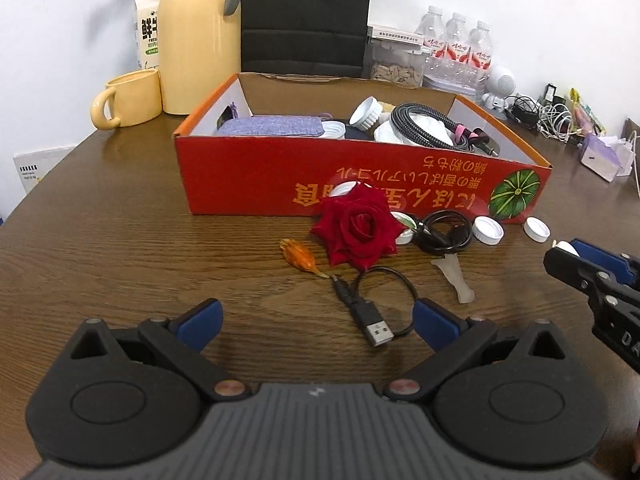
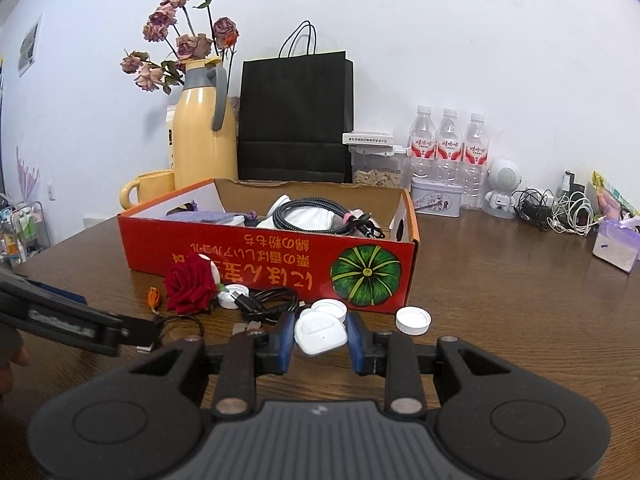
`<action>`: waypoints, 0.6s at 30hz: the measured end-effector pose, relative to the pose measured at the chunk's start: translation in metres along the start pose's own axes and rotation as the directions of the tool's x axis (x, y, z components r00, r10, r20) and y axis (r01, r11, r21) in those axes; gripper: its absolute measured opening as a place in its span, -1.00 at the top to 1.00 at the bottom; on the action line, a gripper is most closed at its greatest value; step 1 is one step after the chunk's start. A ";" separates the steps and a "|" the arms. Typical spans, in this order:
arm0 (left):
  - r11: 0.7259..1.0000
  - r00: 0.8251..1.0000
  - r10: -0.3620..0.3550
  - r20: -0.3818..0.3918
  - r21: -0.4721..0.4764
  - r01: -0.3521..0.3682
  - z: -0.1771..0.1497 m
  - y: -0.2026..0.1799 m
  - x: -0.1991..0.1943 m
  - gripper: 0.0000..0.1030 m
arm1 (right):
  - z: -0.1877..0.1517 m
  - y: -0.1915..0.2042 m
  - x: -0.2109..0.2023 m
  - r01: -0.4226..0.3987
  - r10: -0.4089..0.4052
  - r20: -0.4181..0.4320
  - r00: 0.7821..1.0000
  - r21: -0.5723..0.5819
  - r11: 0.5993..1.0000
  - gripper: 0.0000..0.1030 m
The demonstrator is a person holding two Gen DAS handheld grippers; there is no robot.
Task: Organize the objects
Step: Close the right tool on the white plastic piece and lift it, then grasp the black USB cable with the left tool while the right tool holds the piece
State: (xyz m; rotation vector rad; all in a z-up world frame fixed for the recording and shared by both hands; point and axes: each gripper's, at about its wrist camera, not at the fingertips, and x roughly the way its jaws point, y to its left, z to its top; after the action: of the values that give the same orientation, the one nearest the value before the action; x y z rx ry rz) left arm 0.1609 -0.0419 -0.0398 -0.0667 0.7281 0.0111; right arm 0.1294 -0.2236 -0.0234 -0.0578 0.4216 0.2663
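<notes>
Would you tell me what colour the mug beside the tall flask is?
The mug is pale yellow, clearest in the left wrist view.

Red box (image 1: pixel 256 176) with a green pumpkin print (image 1: pixel 514 190), crimson rose (image 1: pixel 358 230), white caps (image 1: pixel 487 230), woodgrain-brown table (image 1: pixel 120 280).

Brown wood-grain table (image 1: pixel 100 240), pretty cluttered

Sitting on it: a red cardboard box (image 1: pixel 360 176), a red rose (image 1: pixel 358 232) with an orange dried bud (image 1: pixel 298 258) beside it, a short USB cable (image 1: pixel 372 312), a coiled black cable (image 1: pixel 442 232), two white caps (image 1: pixel 488 230), plus a yellow mug (image 1: pixel 128 98) and jug (image 1: pixel 198 40) at the back.
</notes>
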 end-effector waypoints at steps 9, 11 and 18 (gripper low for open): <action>0.998 0.998 0.059 0.004 0.003 -0.059 0.001 -0.016 0.009 -0.76 | 0.000 0.000 -0.003 -0.007 0.007 0.021 1.000 -0.006 1.000 0.48; 0.998 0.998 0.063 -0.004 0.007 -0.063 0.000 -0.019 0.010 -0.43 | 0.000 0.001 -0.004 -0.013 0.013 0.024 1.000 -0.006 1.000 0.48; 0.998 0.998 0.056 0.022 0.040 -0.057 -0.004 -0.029 0.003 0.68 | 0.000 0.000 -0.006 -0.032 0.033 0.030 0.999 -0.004 0.999 0.49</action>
State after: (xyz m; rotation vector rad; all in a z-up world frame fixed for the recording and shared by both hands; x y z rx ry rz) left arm 0.1613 -0.0710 -0.0434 -0.0068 0.7088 0.0506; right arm 0.1244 -0.2253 -0.0214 -0.0506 0.3925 0.2996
